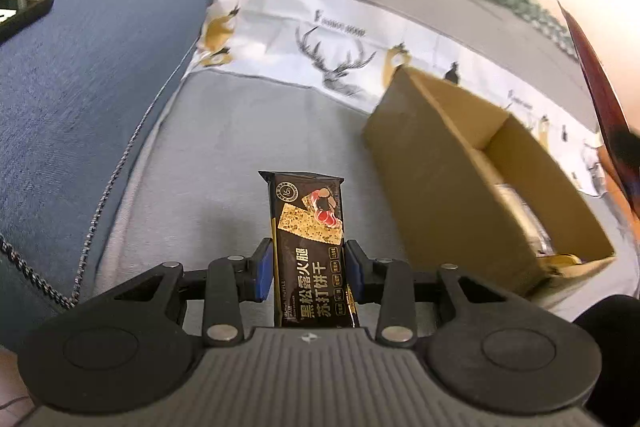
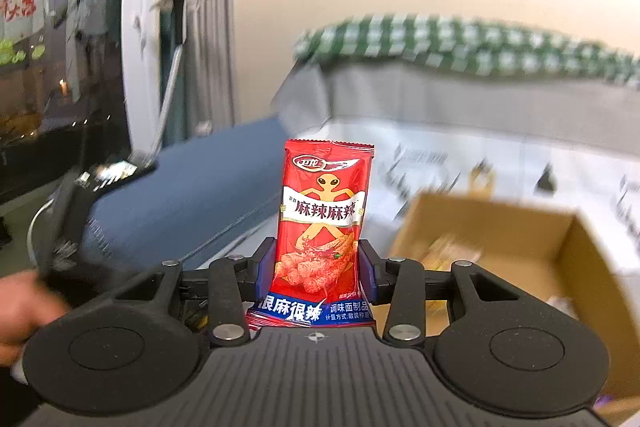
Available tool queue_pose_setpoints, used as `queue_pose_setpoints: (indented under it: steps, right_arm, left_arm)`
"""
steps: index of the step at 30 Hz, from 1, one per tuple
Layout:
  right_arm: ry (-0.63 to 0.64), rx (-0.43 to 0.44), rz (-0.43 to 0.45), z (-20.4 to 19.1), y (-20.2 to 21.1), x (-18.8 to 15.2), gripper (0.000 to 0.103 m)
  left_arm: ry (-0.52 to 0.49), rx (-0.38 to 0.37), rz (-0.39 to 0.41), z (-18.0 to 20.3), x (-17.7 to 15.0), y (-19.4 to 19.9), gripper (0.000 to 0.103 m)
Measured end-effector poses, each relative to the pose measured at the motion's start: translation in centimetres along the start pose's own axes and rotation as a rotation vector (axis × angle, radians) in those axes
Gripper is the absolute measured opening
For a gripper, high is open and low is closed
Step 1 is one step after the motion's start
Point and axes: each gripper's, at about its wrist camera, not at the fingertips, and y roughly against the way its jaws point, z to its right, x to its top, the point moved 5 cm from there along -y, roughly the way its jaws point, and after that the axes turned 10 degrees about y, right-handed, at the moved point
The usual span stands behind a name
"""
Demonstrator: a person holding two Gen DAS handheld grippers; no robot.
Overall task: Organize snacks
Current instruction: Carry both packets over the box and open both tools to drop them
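Left gripper (image 1: 310,273) pinches a black cracker pack (image 1: 308,239), right gripper (image 2: 316,271) a red snack pack (image 2: 320,223); open cardboard box (image 1: 452,163) just right, bare bedsheet (image 1: 224,155) ahead.

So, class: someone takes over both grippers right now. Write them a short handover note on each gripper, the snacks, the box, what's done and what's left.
Left gripper: shut on a black cracker packet, held above the grey bedspread.
Right gripper: shut on a red spicy snack packet, held in the air.
Cardboard box: open, on the bed to the right, with some packets already inside.
Done: both packets picked up.
Left: place both in the box.
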Motion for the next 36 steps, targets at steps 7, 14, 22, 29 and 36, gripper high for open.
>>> queue_pose_setpoints:
  steps: [7,14,22,29,36]
  right_arm:
    - [-0.104,-0.187,0.054,8.8,0.8,-1.3,0.044]
    - [-0.248,-0.266,-0.014,13.4,1.0,-4.2,0.044]
    - [-0.283,-0.329,-0.004,15.1,1.4,-5.4,0.044]
    - [-0.317,-0.39,0.03,16.9,2.3,-5.6,0.044]
    - [-0.326,-0.434,0.023,17.4,2.7,-5.9,0.049]
  left_arm:
    - [0.005,-0.072,0.045,3.3,-0.9,1.3,0.041]
    - [0.08,-0.148,0.068,7.6,1.0,0.6,0.041]
    - [0.028,-0.264,0.145,17.2,5.9,0.1,0.041]
    - [-0.066,-0.299,0.187,25.5,8.2,-1.3,0.041]
    - [-0.092,-0.32,0.173,27.4,8.1,-2.2,0.055]
